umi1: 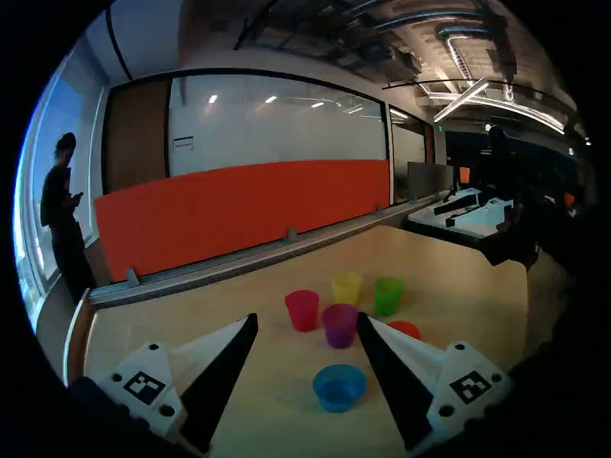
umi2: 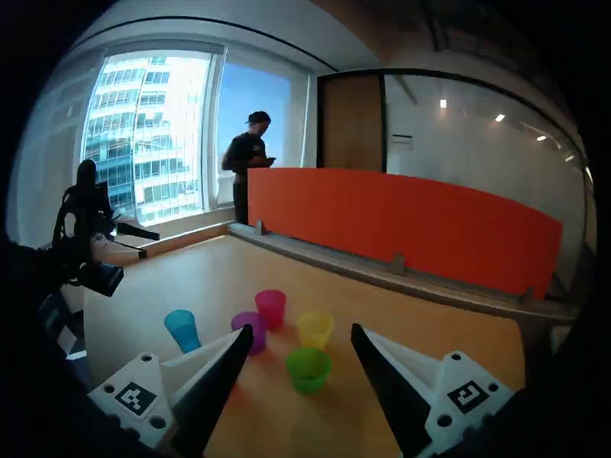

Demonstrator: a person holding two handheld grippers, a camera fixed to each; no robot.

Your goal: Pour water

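Observation:
Several small plastic cups stand close together on the wooden table. In the left gripper view the blue cup is nearest, with the purple cup, pink cup, yellow cup and green cup behind it. An orange-red cup is partly hidden by a finger. My left gripper is open and holds nothing. In the right gripper view the green cup is nearest, then the yellow cup, pink cup, purple cup and blue cup. My right gripper is open and holds nothing.
An orange partition on a grey rail runs along the table's far edge. A person stands by the window beyond it. Dark equipment sits at the table's left end in the right gripper view. White desks lie past the table's right end.

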